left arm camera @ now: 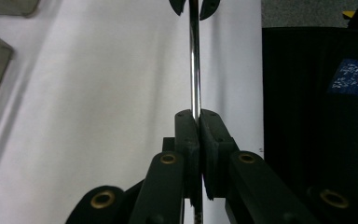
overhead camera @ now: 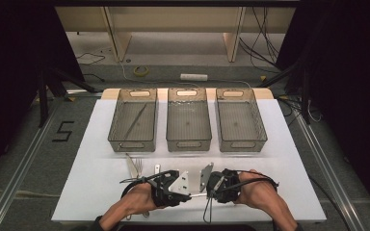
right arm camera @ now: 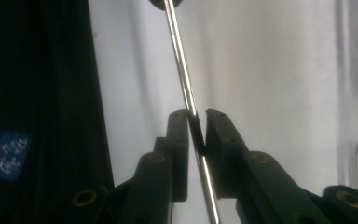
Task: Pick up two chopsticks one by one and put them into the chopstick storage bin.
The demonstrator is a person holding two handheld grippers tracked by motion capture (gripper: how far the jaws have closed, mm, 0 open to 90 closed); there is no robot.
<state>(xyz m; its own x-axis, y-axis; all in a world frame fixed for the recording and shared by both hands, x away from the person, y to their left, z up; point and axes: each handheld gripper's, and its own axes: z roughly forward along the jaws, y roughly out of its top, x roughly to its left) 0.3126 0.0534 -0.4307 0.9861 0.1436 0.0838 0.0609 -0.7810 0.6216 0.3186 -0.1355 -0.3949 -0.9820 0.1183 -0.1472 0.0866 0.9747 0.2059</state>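
A thin shiny metal rod (overhead camera: 198, 195) is held level just above the white table (overhead camera: 279, 144) near its front edge. My left gripper (overhead camera: 190, 196) is shut on one end of the rod (left arm camera: 195, 70); in the left gripper view (left arm camera: 196, 116) its jaws press together on it. My right gripper (overhead camera: 207, 194) faces it from the right. In the right gripper view (right arm camera: 196, 116) the rod (right arm camera: 182, 60) runs between the jaws, touching the left one, with a dark gap beside the other. The two grippers are a few centimetres apart, tip to tip.
Three grey mesh bins stand in a row at the back: the left bin (overhead camera: 116, 122) holds a thin metal stick (overhead camera: 135, 121), beside the middle bin (overhead camera: 189, 143) and right bin (overhead camera: 260, 120). A fork (overhead camera: 136, 165) and another utensil (overhead camera: 157, 168) lie left of my left hand.
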